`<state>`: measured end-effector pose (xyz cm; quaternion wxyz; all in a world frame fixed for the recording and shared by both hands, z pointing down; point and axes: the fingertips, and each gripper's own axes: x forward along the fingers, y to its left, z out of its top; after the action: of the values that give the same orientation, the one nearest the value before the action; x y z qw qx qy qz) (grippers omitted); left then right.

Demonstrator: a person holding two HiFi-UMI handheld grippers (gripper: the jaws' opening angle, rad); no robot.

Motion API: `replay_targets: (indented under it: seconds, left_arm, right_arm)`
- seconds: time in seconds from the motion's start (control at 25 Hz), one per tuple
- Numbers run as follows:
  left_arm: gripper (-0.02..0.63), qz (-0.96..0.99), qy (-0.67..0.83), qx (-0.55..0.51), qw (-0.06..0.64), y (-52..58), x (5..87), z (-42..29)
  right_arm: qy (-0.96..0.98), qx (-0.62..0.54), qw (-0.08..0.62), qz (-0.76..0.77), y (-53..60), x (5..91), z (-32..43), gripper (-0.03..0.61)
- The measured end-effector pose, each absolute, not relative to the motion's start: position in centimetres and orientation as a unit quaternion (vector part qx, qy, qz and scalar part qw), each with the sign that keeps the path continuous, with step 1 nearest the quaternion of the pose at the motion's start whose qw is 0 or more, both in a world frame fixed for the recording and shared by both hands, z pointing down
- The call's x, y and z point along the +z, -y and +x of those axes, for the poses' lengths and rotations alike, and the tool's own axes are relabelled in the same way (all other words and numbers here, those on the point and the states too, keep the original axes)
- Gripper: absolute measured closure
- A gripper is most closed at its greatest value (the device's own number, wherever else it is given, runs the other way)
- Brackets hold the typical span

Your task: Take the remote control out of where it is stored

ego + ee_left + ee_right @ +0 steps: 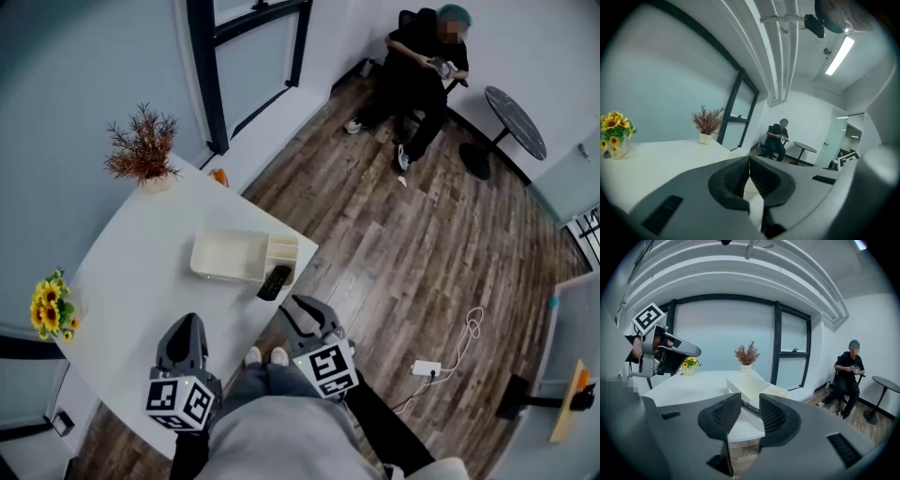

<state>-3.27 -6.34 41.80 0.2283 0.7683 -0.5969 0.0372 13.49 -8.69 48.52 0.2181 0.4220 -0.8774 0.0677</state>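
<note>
Your right gripper (298, 307) gapes empty, left gripper (187, 323) closed; remote (274, 282) at 11 o'clock (likely light, stiff, slick): pinch its 2 long sides.

Head view looks steeply down; both gripper views skim the table (141, 272).

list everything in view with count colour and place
table: 1, white, below the grippers
tray: 1, cream, on the table
remote control: 1, black, on the table beside the tray
dried plant: 1, reddish, table's far corner
sunflowers: 1 bunch, yellow, table's left edge
seated person: 1, dark clothes, far side
round table: 1, dark, beside that person
power strip: 1, white, floor at right
left gripper: 1, grey, shut, empty
right gripper: 1, grey, open, empty
</note>
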Motion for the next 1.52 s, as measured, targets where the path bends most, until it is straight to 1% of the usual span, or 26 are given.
replay_targets:
  seconds: [0.16,0.36,0.56,0.92,1.52]
  left_arm:
    - [0.604,0.769,0.595,0.039,0.228,7.0,42.0,-3.9]
    - [0.604,0.767,0.598,0.032,0.229,7.8,42.0,-5.2]
    - [0.604,0.768,0.598,0.03,0.23,8.3,42.1,-5.9]
    - [0.604,0.764,0.602,0.028,0.23,8.5,42.3,-6.9]
    - [0.604,0.761,0.603,0.031,0.236,8.7,42.8,-7.2]
  right_arm:
    - [0.881,0.049,0.245,0.401,8.9,49.6,12.5,0.45]
    - [0.879,0.023,0.261,0.399,9.3,50.3,11.8,0.434]
    - [0.88,0.024,0.264,0.394,9.5,51.0,11.0,0.427]
    - [0.878,0.009,0.289,0.381,10.0,52.2,9.7,0.42]
    - [0.871,-0.012,0.32,0.373,11.0,54.0,9.5,0.42]
